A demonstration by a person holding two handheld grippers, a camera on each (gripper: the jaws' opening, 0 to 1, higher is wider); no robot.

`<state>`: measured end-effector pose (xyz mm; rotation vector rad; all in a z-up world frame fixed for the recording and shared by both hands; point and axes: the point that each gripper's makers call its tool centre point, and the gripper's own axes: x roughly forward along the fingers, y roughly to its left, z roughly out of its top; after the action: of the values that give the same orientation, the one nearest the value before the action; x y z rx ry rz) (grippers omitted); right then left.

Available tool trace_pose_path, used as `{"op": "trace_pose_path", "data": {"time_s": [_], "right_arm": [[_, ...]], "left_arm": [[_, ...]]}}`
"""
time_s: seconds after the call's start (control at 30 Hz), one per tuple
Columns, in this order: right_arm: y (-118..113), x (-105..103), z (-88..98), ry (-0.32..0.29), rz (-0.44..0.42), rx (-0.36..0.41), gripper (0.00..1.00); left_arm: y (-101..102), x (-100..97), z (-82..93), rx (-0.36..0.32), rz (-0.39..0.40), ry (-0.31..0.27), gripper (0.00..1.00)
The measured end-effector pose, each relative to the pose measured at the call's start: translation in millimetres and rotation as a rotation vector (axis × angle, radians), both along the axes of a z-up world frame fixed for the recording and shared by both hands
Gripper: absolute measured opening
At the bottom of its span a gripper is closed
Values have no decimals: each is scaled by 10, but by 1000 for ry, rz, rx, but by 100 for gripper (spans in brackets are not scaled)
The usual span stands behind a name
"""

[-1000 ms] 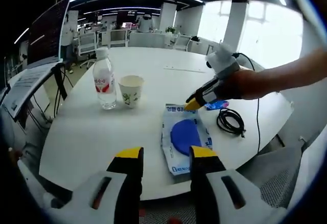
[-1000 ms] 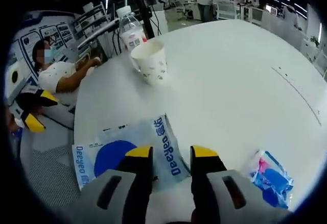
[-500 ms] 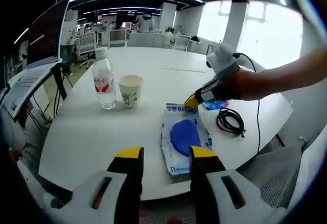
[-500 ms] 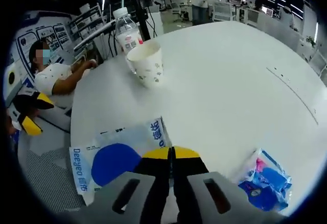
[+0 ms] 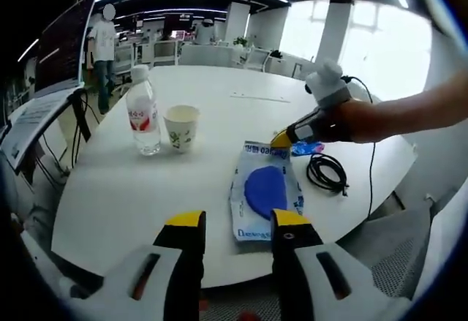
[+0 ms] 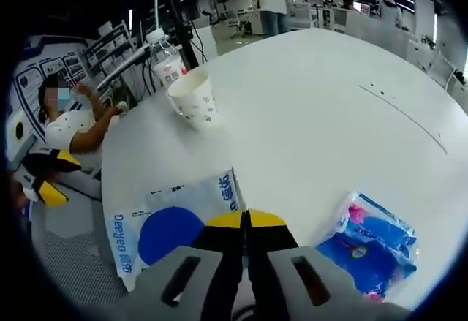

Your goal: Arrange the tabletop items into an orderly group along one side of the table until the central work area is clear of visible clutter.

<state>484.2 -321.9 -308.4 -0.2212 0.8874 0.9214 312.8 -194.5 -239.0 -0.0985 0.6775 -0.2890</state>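
Note:
A clear plastic package with a blue disc (image 5: 265,189) lies on the white round table (image 5: 131,189). My right gripper (image 5: 282,140), held by a hand, is shut on the package's far corner; in the right gripper view its jaws (image 6: 245,221) meet over that package's edge (image 6: 172,229). My left gripper (image 5: 230,222) hangs open above the table's near edge, apart from the package. A water bottle (image 5: 142,111) and a paper cup (image 5: 180,125) stand upright side by side. A blue-pink packet (image 6: 369,242) lies to the right of the jaws.
A coiled black cable (image 5: 327,172) lies beside the package, near the table's right edge. A seated person (image 6: 69,120) is beyond the table, near the left gripper (image 6: 45,175). Another person (image 5: 104,43) walks past the desks behind the bottle.
My right gripper's jaws have closed onto the package's corner, and the package has turned slightly with it. A walking person has come into the left gripper view. The left gripper stays open.

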Motion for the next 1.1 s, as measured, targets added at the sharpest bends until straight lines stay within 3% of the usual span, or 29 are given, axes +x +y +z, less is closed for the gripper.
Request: {"op": "trace_pose_path", "data": {"time_s": [0.63, 1.1], "right_arm": [[-264, -117, 256, -47, -97, 29, 0], [-442, -196, 333, -44, -174, 58, 0]], "left_arm": [[-85, -10, -123, -13, -33, 49, 34], [-169, -19, -183, -18, -67, 69, 34]]}}
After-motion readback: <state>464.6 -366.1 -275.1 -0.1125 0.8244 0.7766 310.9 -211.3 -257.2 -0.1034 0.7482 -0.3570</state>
